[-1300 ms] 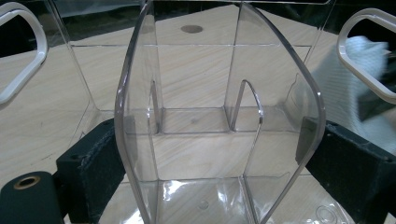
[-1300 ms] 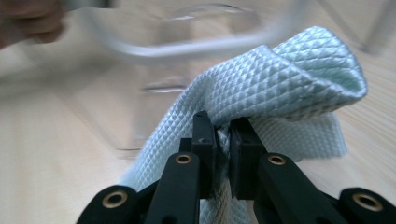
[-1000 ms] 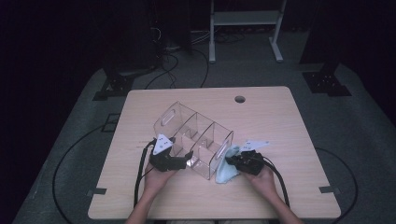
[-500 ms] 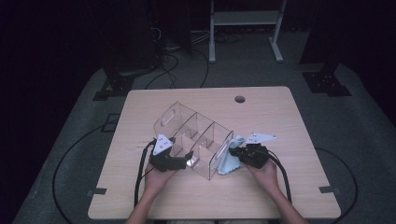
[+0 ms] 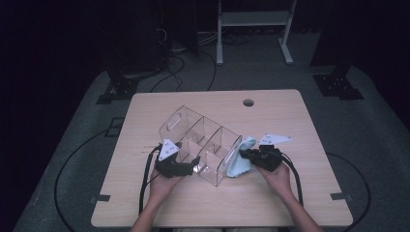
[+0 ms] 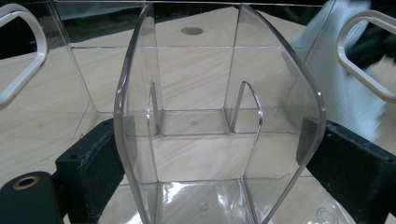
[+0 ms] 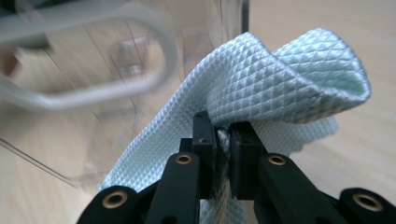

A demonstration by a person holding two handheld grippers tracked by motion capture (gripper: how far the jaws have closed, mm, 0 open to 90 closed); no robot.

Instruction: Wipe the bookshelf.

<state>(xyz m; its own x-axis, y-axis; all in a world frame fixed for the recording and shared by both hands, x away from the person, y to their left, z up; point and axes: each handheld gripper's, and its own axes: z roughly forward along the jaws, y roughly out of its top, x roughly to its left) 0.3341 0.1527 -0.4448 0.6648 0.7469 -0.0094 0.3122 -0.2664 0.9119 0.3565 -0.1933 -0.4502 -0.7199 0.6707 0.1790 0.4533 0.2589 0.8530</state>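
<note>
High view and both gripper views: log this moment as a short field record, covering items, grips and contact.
surface: wooden table
main item: clear plastic organizer with dividers and handle cut-outs, lying tilted
left gripper: jaws on either side of one organizer wall, gripping it
right gripper: shut on light blue cloth
cloth position: bunched against the organizer's end wall nearest the right hand
likely work: wiping the organizer, judging by the cloth's place

Clear plastic organizer (image 5: pixel 200 145): several compartments, cut-out handle at each end, lying diagonally mid-table (image 5: pixel 290 203), nearer the front edge. Pale blue waffle-weave cloth (image 5: pixel 240 162): bunched and folded, pressed against the organizer's right end wall, lower part draping toward the tabletop.
</note>
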